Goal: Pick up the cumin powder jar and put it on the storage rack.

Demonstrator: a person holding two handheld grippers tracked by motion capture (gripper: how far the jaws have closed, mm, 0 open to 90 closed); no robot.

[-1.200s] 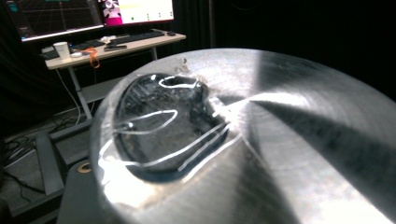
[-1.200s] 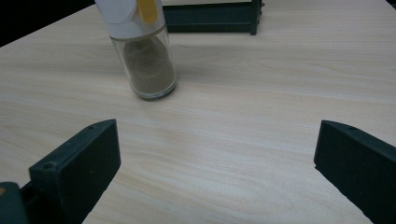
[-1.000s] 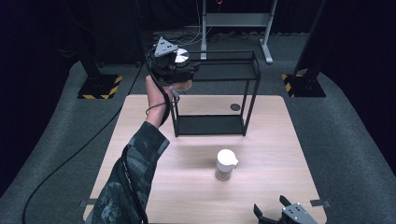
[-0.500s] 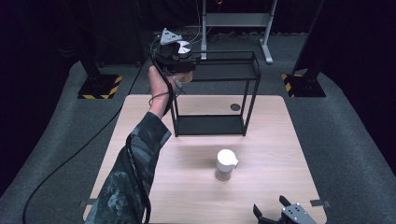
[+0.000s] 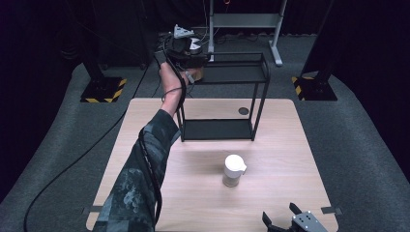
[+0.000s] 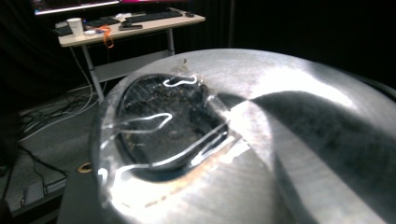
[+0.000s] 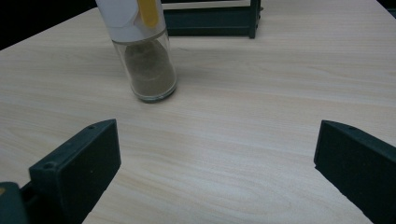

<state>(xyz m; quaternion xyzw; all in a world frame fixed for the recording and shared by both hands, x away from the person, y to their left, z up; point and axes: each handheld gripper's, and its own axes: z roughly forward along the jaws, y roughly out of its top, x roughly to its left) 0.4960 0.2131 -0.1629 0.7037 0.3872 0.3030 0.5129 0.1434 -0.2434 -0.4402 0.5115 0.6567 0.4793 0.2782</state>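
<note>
Bowl [image 6: 261, 140] close against left gripper [image 5: 193, 54], finger state hidden; right gripper [image 7: 215, 163] fingers apart.

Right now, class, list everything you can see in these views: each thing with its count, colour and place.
Table: one, light wood, centre.
Shelf rack: one, black, two tiers, back of the table.
Jar: one, clear glass, white lid, brown powder, in front of the rack.
Metal object: one, shiny silver, rounded, close to the left claw's camera.
Desk: one, pale, far background.
Striped bases: two, yellow and black, on the floor.
Sleeve: one, camouflage, left arm.
Left claw: one, black, raised by the rack's top shelf.
Right claw: one, black, open, facing the jar.
</note>
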